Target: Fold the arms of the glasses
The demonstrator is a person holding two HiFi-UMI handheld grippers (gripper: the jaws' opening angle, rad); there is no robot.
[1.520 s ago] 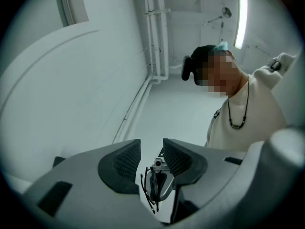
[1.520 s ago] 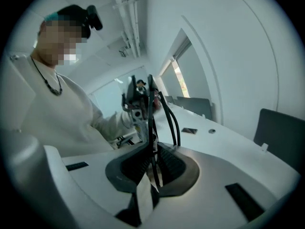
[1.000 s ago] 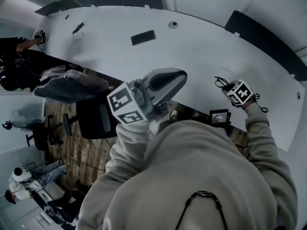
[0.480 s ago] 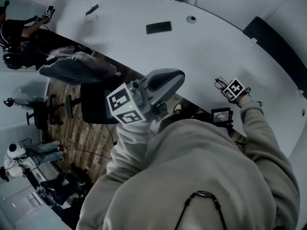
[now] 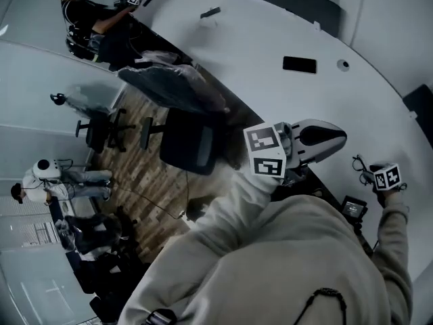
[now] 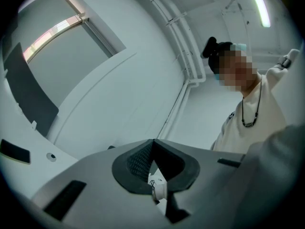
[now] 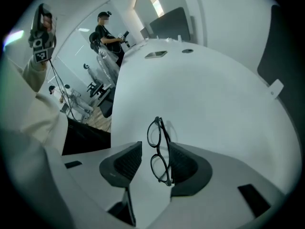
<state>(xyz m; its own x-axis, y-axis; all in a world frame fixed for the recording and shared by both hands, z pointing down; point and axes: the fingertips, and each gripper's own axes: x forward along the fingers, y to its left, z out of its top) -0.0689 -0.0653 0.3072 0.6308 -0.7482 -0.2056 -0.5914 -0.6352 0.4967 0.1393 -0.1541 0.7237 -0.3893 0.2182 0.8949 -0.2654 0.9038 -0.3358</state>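
Black round-rimmed glasses (image 7: 161, 151) stand on edge between the jaws of my right gripper (image 7: 155, 159), arms folded flat behind the lenses. They lean close to the right pad (image 7: 183, 163), and the left pad stands well clear of them. These jaws have just been opening and do not press on the glasses. In the head view the right gripper (image 5: 375, 178) is low over the white table (image 5: 270, 39) at the far right, with the glasses (image 5: 358, 164) beside it. My left gripper (image 5: 338, 137) is raised off the table, its jaws shut (image 6: 152, 156) on nothing.
A flat black rectangle (image 5: 300, 64) and a round port (image 5: 344, 65) lie further along the table. A small dark device (image 5: 353, 208) sits at the table's near edge. An office chair (image 5: 189, 141) stands on the floor, and another person (image 5: 88, 19) works at the far end.
The head view has swung, so both grippers now sit further right in the picture. The right gripper has sunk toward the table with the glasses at its tip.
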